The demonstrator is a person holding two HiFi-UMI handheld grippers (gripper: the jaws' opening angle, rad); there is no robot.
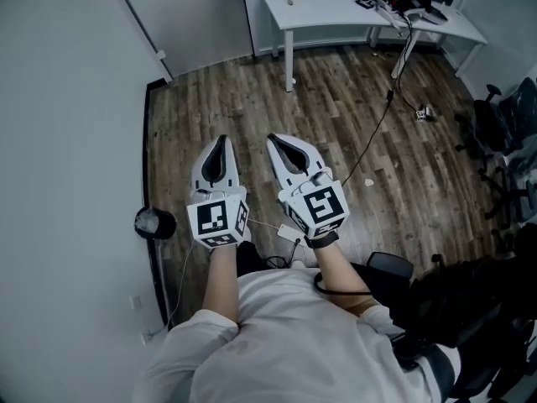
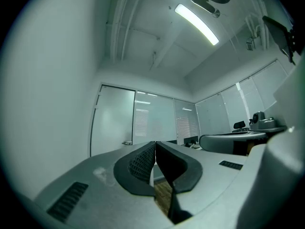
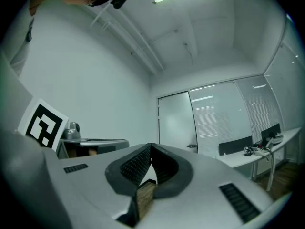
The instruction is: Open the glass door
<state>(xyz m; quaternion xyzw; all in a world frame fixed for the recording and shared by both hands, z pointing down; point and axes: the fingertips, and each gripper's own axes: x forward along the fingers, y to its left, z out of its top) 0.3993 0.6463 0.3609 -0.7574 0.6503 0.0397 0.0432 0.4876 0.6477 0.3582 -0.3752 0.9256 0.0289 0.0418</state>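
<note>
Both tools shut tight, nothing in either: left tool (image 1: 222, 139), right tool (image 1: 273, 139). Glass door (image 2: 113, 123) straight ahead of tips, well apart, looks closed. Door upright, long axis vertical, face toward tools. Handle (image 2: 126, 143) at its right edge, lever lying level. My take: close in first, open one tool before handle, come at lever square, don't rush.

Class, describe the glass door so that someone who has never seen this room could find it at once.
Find the far wall of glass panels with blinds. The glass door is the plain frosted panel at its left end, beside the white wall. Only it has no blinds and carries a small handle on its right edge.
</note>
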